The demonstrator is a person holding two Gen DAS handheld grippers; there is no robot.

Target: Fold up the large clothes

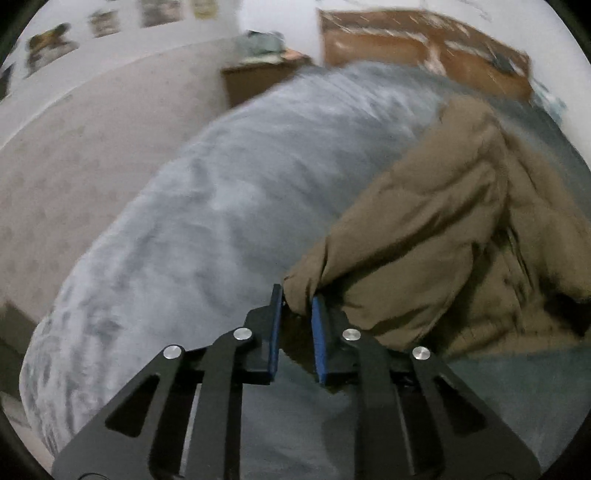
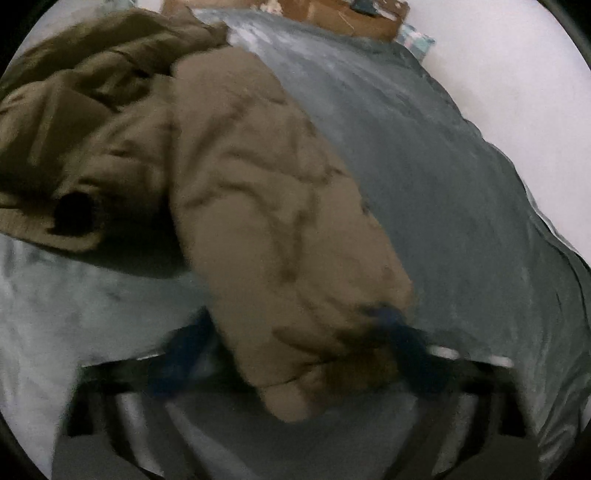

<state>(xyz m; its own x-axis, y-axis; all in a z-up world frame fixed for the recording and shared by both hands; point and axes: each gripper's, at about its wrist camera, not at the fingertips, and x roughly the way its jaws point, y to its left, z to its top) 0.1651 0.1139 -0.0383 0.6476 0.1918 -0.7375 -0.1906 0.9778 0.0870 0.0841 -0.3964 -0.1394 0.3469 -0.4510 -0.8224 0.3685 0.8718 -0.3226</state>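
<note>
Where the brown jacket lies on the grey-blanketed bed, left hand-held gripper is clenched on its cuff tip. Right view, blurry: right hand-held gripper straddles a jacket sleeve; pad contact can't tell.

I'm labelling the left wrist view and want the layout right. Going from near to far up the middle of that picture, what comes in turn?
left gripper shut on a corner of the brown jacket → grey blanket → small wooden table → white wall.
</note>
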